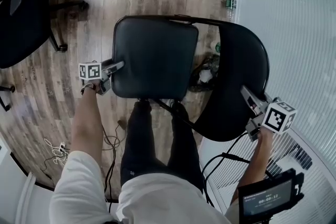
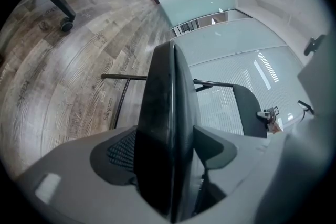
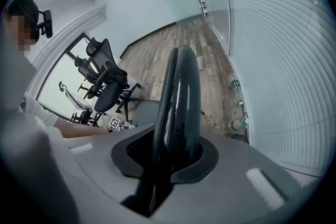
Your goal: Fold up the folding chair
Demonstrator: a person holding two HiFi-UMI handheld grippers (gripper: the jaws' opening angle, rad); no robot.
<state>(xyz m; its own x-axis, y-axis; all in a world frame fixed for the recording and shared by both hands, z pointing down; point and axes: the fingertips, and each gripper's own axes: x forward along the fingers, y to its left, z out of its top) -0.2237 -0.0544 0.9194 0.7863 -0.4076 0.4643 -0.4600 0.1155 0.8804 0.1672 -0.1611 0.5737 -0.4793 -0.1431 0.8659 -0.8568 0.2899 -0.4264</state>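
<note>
Folding chair (image 1: 184, 60) held: left tongs (image 1: 116, 66) clamp seat (image 1: 155, 57), right tongs (image 1: 248, 94) clamp backrest (image 1: 236, 76).

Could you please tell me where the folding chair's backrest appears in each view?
Head view: the backrest curves down the right of centre.
Left gripper view: backrest is a small dark panel, right of centre.
Right gripper view: backrest stands edge-on at the centre.
Shared landmark: the ribbed white wall.
</note>
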